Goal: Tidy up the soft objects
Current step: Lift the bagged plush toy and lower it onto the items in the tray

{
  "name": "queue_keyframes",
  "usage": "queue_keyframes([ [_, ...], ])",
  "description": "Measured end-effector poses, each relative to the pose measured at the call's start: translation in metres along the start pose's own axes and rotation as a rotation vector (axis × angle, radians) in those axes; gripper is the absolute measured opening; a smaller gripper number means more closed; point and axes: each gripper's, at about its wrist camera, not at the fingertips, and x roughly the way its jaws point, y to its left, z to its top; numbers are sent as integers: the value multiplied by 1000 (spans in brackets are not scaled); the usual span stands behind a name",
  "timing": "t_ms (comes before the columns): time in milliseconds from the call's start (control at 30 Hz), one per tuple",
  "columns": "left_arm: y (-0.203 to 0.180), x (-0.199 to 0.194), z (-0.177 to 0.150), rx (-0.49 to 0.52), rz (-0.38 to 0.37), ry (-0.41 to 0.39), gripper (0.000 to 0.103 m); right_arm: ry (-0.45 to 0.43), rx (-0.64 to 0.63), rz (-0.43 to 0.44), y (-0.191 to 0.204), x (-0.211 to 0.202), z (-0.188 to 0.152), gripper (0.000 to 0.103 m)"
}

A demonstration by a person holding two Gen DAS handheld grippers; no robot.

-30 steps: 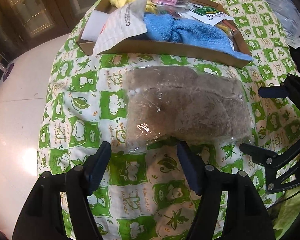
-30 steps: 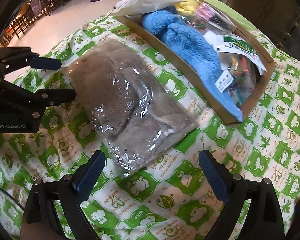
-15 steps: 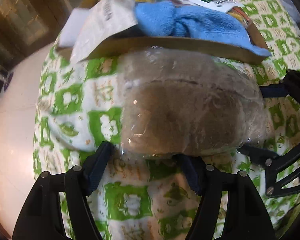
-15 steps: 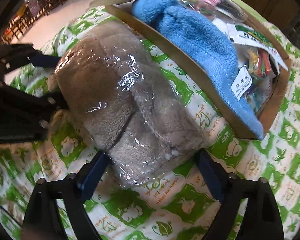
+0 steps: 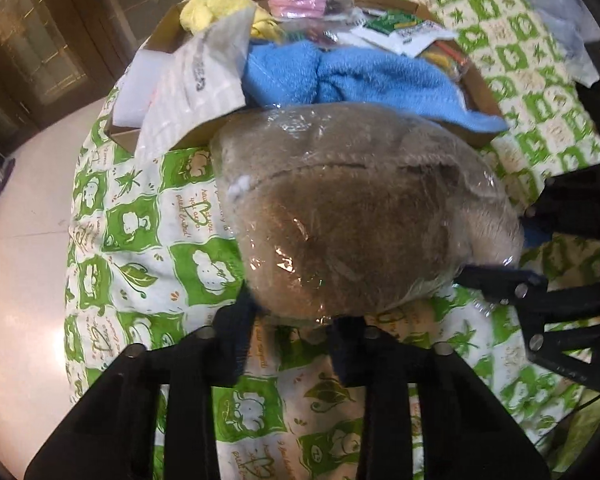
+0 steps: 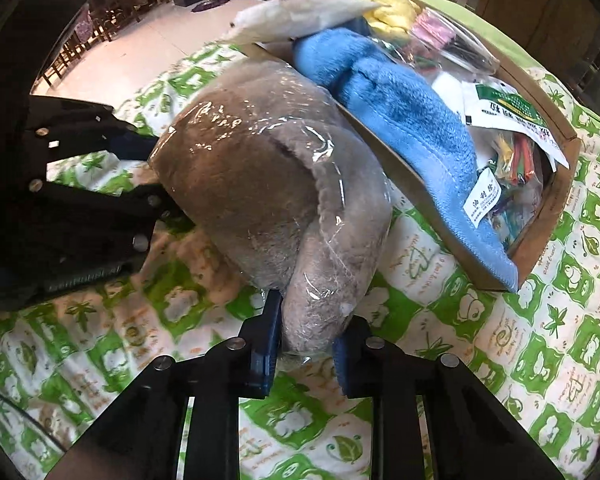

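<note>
Grippers have both closed since a second ago: left gripper [image 5: 296,322] and right gripper [image 6: 306,346] now pinch the plastic-wrapped grey plush [image 6: 268,184], raised toward the cardboard box [image 6: 540,232] at 1 o'clock.

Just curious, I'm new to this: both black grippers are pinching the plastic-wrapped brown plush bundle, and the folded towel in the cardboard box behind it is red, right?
Nearly. The folded towel in the shallow cardboard box is blue, not red, as the right wrist view shows. The rest holds: the left gripper and right gripper both pinch the plastic-wrapped brown plush bundle.
</note>
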Motion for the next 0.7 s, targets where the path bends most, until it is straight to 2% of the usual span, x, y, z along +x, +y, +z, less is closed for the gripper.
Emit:
queue_keyframes([
  [133,-3,-10,-2,20,-22,-9,22,-7,28,47,-5,-11,-2,21],
  [333,-28,-29,-8,43,-26,-28,22,-17,41,63,-18,-35,-7,21],
  [700,-20,-68,5,43,-24,-60,22,-47,64,67,-29,-81,-12,22],
])
